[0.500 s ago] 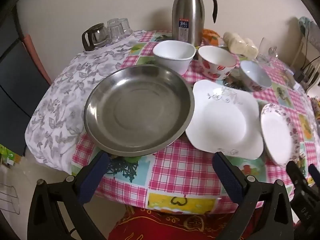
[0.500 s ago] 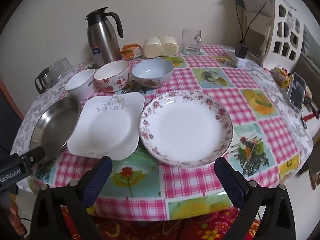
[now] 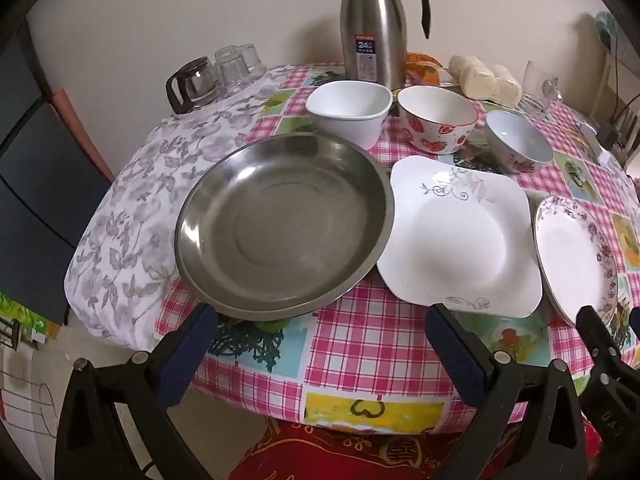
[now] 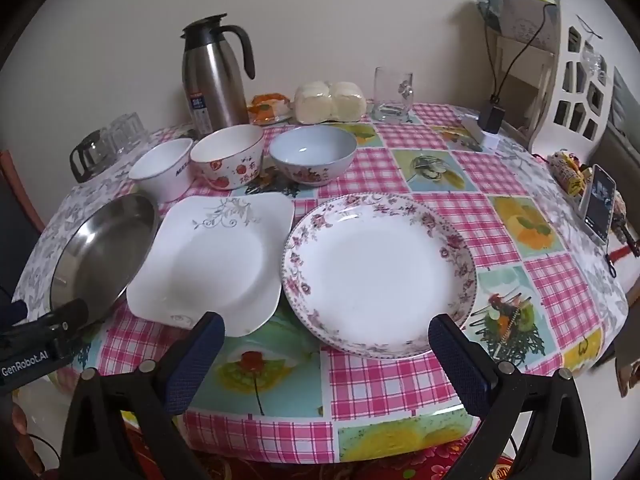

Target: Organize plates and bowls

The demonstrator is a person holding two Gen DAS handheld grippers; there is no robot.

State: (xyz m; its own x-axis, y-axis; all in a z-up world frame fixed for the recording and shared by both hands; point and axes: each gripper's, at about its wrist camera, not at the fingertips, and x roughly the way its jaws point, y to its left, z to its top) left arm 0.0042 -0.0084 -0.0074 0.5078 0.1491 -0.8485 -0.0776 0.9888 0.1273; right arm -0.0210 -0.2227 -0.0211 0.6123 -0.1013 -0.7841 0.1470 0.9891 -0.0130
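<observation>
Three plates lie in a row near the table's front edge: a steel plate (image 3: 284,224) (image 4: 100,256), a square white plate (image 3: 460,236) (image 4: 212,264) and a round floral-rimmed plate (image 3: 576,256) (image 4: 380,272). Behind them stand a white bowl (image 3: 350,114) (image 4: 164,172), a strawberry bowl (image 3: 438,124) (image 4: 228,160) and a pale blue bowl (image 3: 518,146) (image 4: 312,156). My left gripper (image 3: 320,328) hangs open above the front edge, between steel and square plates. My right gripper (image 4: 326,340) is open before the floral plate. Neither holds anything.
A steel thermos jug (image 3: 372,24) (image 4: 216,76), upturned glasses with a glass pot (image 3: 216,76), wrapped buns (image 4: 330,102) and a glass mug (image 4: 392,94) line the table's back. A phone (image 4: 600,206) and a white chair (image 4: 576,88) are at the right.
Both views have shifted only slightly closer to the table. No dish has moved, and both grippers stay wide open.
</observation>
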